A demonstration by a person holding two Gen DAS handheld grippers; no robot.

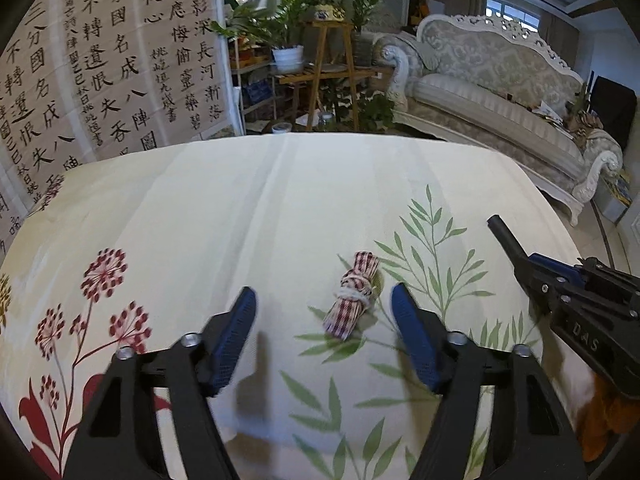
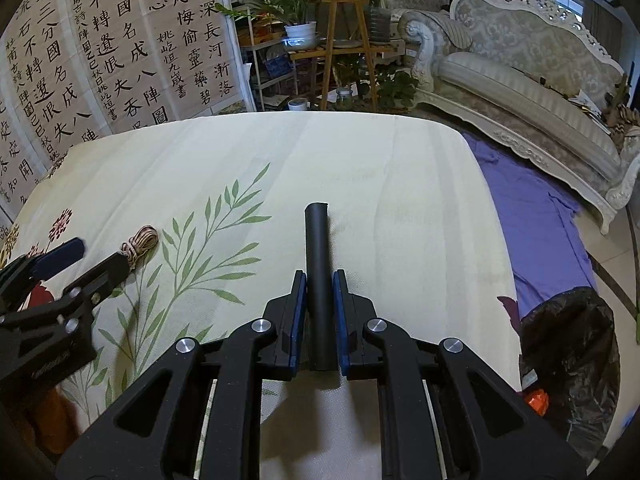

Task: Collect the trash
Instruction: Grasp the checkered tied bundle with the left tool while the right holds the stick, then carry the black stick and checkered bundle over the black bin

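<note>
Knotted bundle of red-and-white striped cord (image 1: 352,296) lies centre frame on the floral tablecloth (image 1: 240,208), between the left gripper (image 1: 324,312)'s parted, unclenched fingers. Right gripper (image 2: 320,304) clamps a black tube (image 2: 317,248). Black bin bag (image 2: 568,344) waits lower right; neither binned yet.

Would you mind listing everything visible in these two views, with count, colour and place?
Rope bundle: one, red-and-white, on the tablecloth between the left gripper's open fingers.
Black tube: one, clamped in the right gripper.
Tablecloth: one, cream with floral print, covering the table.
Bin bag: one, black, floor right of the table.
Purple cloth: one, on the floor by the sofa.
Sofa: one, pale, far right.
Calligraphy screen: one, beige, far left.
Potted plants: several, green, on wooden stands.
Left gripper: open.
Right gripper: shut.
</note>
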